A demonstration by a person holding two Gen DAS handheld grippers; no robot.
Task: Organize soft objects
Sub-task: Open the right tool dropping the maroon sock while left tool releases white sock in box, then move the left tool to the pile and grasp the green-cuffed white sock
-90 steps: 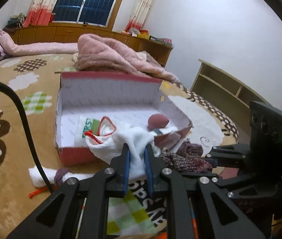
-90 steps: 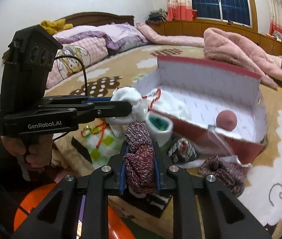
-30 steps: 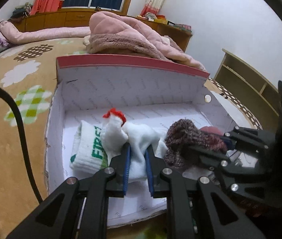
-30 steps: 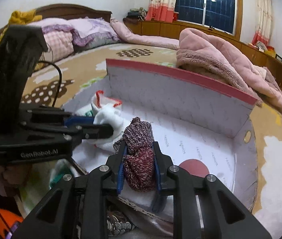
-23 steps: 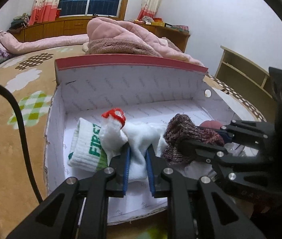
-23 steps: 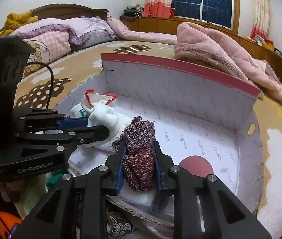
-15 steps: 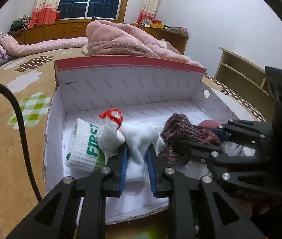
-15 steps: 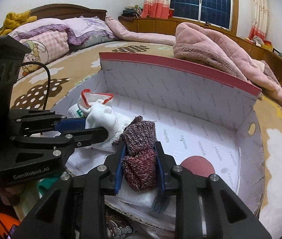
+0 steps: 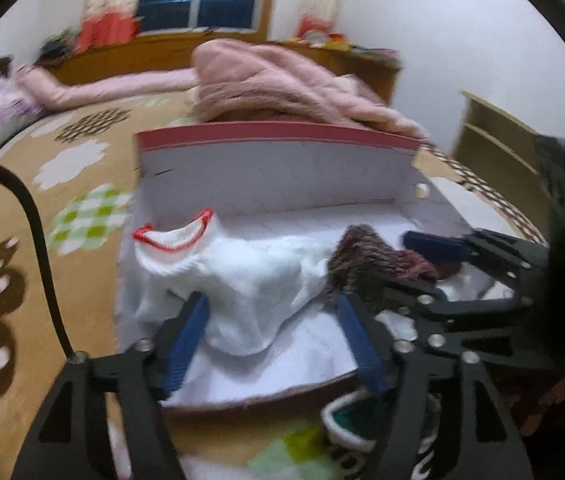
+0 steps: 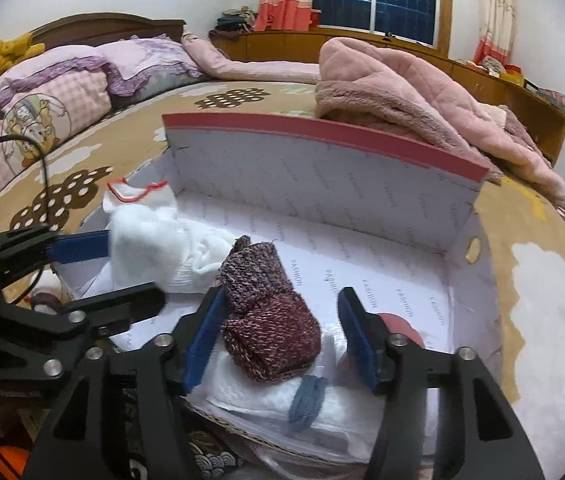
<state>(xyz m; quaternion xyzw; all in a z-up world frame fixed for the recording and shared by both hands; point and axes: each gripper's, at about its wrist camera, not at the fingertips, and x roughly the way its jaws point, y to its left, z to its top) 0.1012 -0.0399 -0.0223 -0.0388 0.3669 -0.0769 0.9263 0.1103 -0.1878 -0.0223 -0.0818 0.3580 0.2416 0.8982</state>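
Bedspread (image 10: 542,320) — box (image 10: 322,184) with socks (image 10: 270,320)

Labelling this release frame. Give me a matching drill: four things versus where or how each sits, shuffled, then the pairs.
Things:
1. white sock
2. maroon knit sock
3. pink fleece blanket
4. red-rimmed cardboard box

Places or states:
A. heaped behind the box
B. between the open right gripper jaws, which have just been opening
C. open-topped on the bed
D. between the open left gripper jaws, red-trimmed cuff

Pairs: 1-D, 2-B, 3-A, 4-C
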